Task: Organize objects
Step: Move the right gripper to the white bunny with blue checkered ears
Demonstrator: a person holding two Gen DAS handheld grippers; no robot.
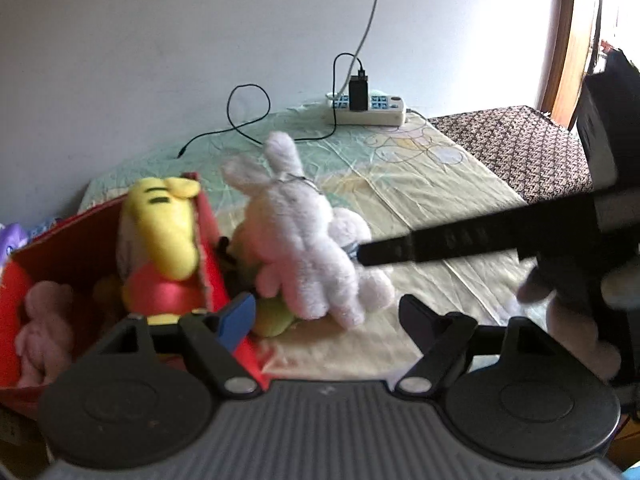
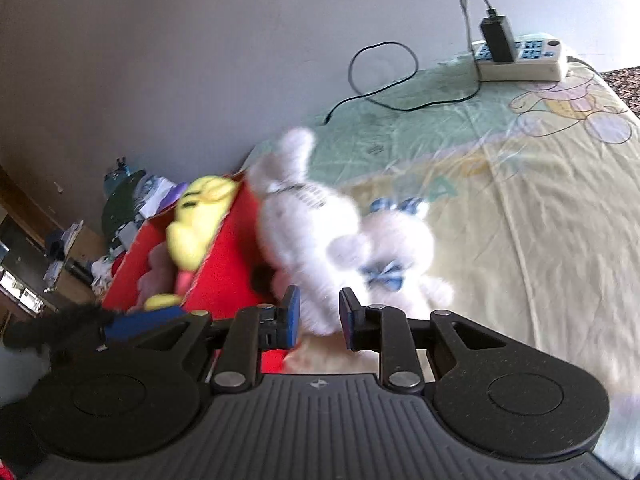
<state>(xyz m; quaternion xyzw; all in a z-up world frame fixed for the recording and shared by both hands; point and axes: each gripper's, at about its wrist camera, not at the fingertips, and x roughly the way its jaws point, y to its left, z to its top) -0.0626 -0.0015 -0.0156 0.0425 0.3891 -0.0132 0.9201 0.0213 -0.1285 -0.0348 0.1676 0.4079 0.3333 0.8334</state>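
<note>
- The bed [image 1: 420,184] carries everything, spread with a pale green and yellow sheet printed with cartoon outlines.
- A white power strip [image 1: 366,110] lies at the far edge by the wall, a black charger [image 1: 358,94] plugged into it.
- A thin black cable [image 1: 248,120] loops over the sheet from the strip.
- A red box [image 1: 208,240] sits at the left side of the bed.
- A white plush rabbit [image 1: 296,236] lies just beside the box, touching a second white plush toy [image 2: 394,248] with blue bows.
- A dark patterned cloth [image 1: 516,144] covers the right part.
</note>
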